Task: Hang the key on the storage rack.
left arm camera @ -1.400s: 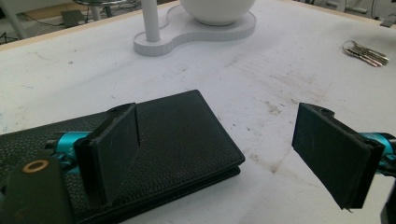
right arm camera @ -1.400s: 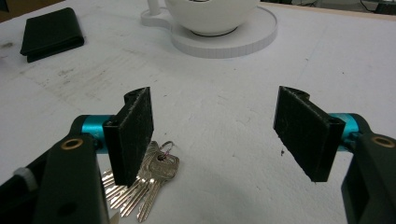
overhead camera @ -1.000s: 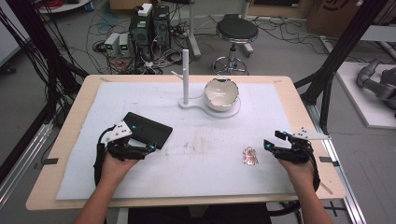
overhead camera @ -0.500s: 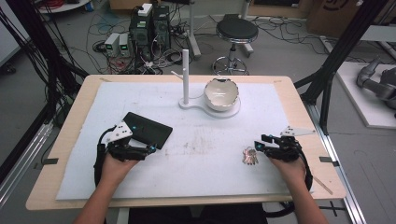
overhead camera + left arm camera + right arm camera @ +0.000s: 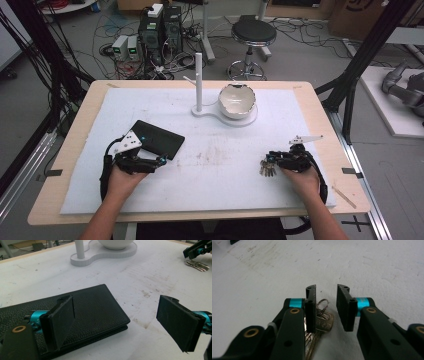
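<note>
A black leather wallet (image 5: pixel 159 139) lies flat at the left of the white mat. My left gripper (image 5: pixel 159 160) is at its near corner, open wide: in the left gripper view one jaw hangs over the wallet (image 5: pixel 100 305) and the other over bare mat. A bunch of keys (image 5: pixel 267 170) on a ring lies at the right. My right gripper (image 5: pixel 268 159) is open, low over the keys. In the right gripper view the keys (image 5: pixel 324 322) lie under the left jaw, the ring showing in the gap, and nothing is clamped.
A white bowl (image 5: pixel 237 100) sits on a white stand (image 5: pixel 248 121) with an upright post (image 5: pixel 198 80) at the back centre. The mat (image 5: pixel 215 160) is stained in the middle. The table edge (image 5: pixel 345 165) runs close to my right hand.
My right gripper has moved left across the mat and now sits over the keys. The left gripper and the wallet have stayed where they were.
</note>
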`<action>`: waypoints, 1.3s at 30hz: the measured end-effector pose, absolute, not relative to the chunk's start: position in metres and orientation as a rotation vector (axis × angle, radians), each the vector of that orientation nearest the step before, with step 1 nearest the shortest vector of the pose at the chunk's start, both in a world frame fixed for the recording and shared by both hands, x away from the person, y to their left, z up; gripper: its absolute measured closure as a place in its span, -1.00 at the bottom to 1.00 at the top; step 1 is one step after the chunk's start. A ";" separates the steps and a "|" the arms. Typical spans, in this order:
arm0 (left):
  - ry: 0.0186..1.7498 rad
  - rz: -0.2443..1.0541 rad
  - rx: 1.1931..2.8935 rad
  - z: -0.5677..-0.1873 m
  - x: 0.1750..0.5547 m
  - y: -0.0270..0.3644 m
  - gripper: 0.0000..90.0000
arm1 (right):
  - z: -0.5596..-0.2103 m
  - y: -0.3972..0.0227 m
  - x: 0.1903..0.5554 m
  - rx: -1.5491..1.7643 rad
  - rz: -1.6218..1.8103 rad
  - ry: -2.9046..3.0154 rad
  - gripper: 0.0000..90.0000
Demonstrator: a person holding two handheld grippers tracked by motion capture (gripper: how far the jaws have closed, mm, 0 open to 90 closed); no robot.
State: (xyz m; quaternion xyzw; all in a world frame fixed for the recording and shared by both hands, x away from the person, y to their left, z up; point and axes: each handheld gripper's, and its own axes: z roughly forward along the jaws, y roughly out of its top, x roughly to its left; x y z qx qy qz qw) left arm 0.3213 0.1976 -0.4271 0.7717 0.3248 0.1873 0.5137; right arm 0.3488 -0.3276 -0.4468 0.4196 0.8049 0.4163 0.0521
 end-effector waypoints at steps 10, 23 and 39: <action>0.775 0.458 1.864 -0.426 0.321 0.196 -0.67 | -0.440 -0.320 0.344 1.193 1.251 2.484 1.00; 0.766 0.475 1.862 -0.424 0.319 0.195 -0.67 | -0.388 -0.308 0.330 0.995 1.387 2.347 1.00; 0.755 0.472 1.864 -0.423 0.319 0.194 -0.67 | -0.318 -0.265 0.365 0.834 1.404 2.338 1.00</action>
